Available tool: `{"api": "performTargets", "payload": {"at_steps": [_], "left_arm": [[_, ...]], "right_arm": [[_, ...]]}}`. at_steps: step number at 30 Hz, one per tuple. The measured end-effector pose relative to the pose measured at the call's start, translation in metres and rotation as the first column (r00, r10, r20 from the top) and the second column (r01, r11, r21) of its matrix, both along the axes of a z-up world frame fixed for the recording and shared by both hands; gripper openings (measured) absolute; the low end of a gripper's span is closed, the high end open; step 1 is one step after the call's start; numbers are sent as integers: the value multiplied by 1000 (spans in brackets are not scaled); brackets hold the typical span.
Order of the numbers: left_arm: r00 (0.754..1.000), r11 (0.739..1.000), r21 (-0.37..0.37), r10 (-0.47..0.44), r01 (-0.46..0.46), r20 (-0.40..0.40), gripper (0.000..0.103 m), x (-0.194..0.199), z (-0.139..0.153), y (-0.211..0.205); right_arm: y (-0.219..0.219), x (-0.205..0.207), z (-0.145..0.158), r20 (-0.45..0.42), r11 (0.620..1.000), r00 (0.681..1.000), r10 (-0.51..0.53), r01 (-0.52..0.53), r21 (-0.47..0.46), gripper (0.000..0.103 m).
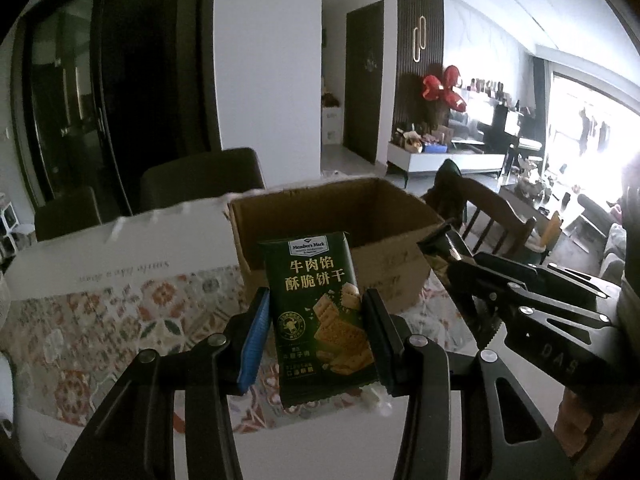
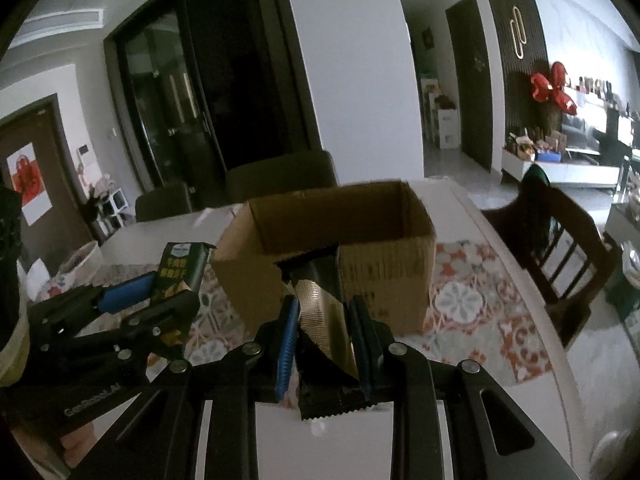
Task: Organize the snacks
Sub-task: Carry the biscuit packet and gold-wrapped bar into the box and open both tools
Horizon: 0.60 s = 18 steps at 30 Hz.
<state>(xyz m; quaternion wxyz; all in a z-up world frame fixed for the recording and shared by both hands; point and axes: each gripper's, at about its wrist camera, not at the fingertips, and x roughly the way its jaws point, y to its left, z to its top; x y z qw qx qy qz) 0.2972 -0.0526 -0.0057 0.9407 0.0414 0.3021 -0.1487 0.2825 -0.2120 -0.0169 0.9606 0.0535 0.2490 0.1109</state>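
Observation:
A green biscuit packet (image 1: 320, 320) with a cracker picture stands upright between the pads of my left gripper (image 1: 316, 294), which is shut on it above the table. Just behind it an open brown cardboard box (image 1: 384, 276) stands on the floral cloth. My right gripper (image 2: 324, 302) is shut on a dark packet (image 2: 320, 304) with a shiny ribbed seam, held in front of the same box (image 2: 384, 268). Each gripper shows in the other view: the right gripper (image 1: 448, 246) at the right, the left gripper (image 2: 172, 292) with the green packet (image 2: 180, 268) at the left. The box floor is hidden.
A floral cloth (image 1: 120, 320) covers the white table (image 2: 560, 360). Dark chairs (image 1: 200, 176) stand behind the table and a wooden chair (image 2: 560, 240) at its right side. A white pillar (image 1: 268, 60) rises beyond. A pale basket (image 2: 80, 260) sits at the far left of the table.

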Motion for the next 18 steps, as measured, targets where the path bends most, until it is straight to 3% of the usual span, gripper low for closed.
{"api": "performTargets", "payload": {"at_steps": [12,18], "left_arm": [[999,1000,10,-11,10,36,45,42,22,-3],[1000,1000,16,-18,18,17,45,72,23,-10]], "right_arm": [[-1,43,36,47,999,999,28,-27,-20,27],[1,68,47,46,998,998,39,-37,-49,27]]}}
